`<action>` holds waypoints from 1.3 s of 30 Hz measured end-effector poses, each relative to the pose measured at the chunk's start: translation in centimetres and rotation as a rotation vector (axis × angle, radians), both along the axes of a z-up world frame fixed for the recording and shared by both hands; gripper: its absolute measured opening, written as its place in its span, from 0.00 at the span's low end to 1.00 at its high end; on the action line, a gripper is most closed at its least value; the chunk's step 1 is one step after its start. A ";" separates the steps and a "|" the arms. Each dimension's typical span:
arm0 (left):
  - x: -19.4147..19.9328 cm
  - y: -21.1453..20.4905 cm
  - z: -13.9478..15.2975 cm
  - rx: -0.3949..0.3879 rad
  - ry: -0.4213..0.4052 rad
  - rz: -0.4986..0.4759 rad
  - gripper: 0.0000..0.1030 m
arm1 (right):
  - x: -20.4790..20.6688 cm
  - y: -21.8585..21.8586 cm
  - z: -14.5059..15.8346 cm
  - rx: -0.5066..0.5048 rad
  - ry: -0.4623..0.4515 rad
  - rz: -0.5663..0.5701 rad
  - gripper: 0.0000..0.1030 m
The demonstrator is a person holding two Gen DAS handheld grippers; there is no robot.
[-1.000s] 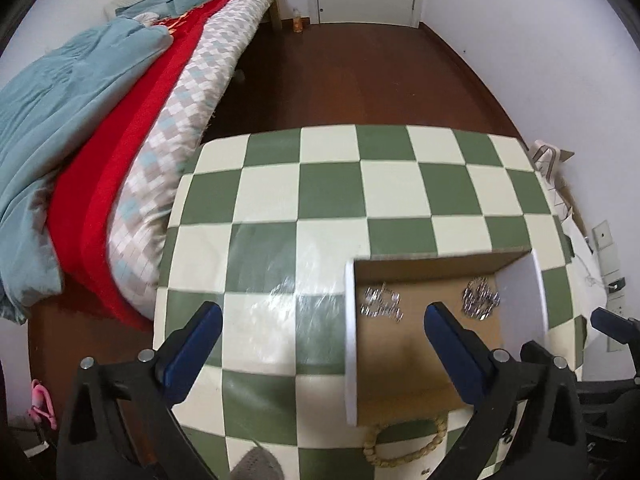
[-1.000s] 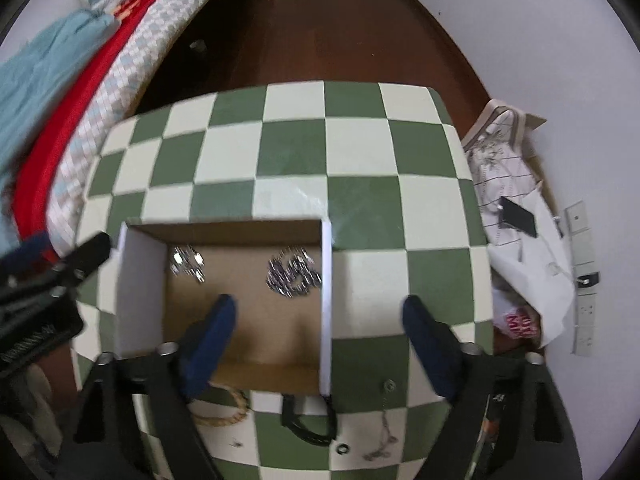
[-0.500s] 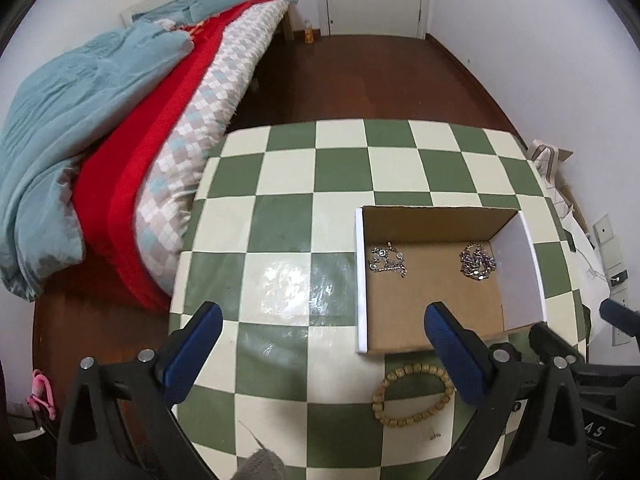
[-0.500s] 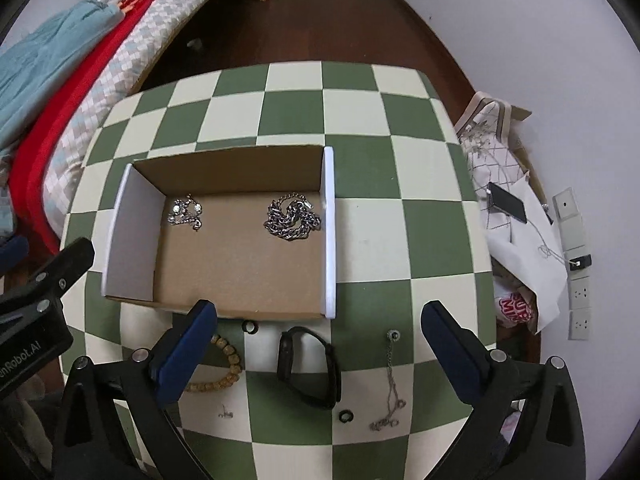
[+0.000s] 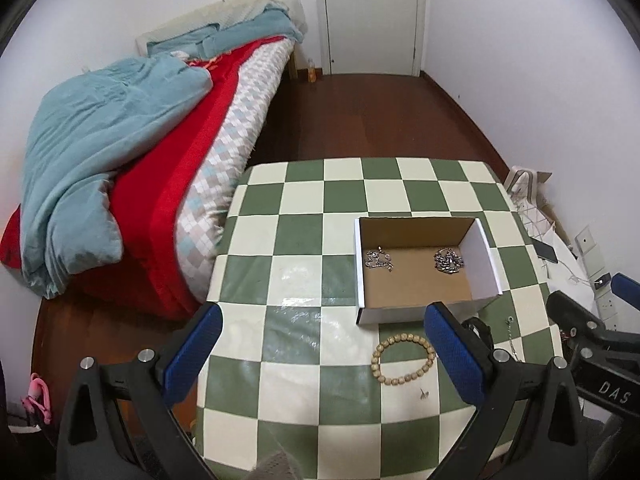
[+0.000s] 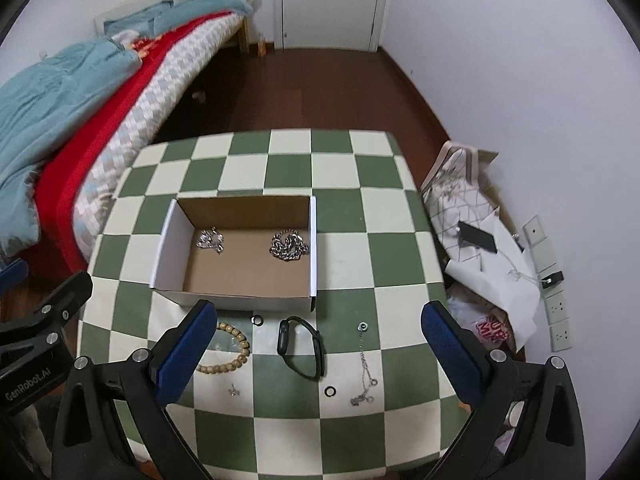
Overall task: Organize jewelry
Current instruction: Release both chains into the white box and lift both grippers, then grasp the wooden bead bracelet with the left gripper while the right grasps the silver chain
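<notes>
On the checkered counter (image 6: pixel 344 248) | open box (image 6: pixel 240 268) is holding two silver chains (image 6: pixel 289 245) | bead bracelet (image 6: pixel 228 350), black watch (image 6: pixel 302 346), thin chain (image 6: pixel 365 364) are lying in front of the box, between the right gripper (image 6: pixel 318 356) fingers | left gripper (image 5: pixel 320 354) fingers are gaping wide, empty; right likewise | bed (image 5: pixel 160 152) is standing beside the counter.

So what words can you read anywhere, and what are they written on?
"GenRobot.AI": white letters on the black body of the left tongs, seen from the right wrist camera.
"DAS": white letters on the black body of the right tongs, seen from the left wrist camera; the rest is cut off.
Red letters on the white plastic bag on the floor: partly hidden, not readable.
Nothing readable on the cardboard box or the black watch.
</notes>
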State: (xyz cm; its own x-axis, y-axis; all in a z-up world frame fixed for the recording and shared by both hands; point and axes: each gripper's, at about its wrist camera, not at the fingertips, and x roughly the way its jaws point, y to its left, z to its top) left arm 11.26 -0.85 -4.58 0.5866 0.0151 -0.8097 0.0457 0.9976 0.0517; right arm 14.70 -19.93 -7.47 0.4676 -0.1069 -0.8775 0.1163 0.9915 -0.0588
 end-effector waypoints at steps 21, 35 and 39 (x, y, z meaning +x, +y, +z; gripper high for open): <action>-2.8 1.5 -5.1 0.111 -0.026 0.099 1.00 | -6.2 -4.1 -0.6 0.130 -0.048 -0.092 0.97; 1.5 -2.1 -15.5 0.179 0.182 -0.072 0.99 | -6.2 -10.1 -16.1 0.225 0.177 -0.261 0.70; 2.4 -3.2 -16.5 0.169 0.215 -0.109 0.99 | -6.2 -8.2 -18.0 0.133 0.177 -0.227 0.55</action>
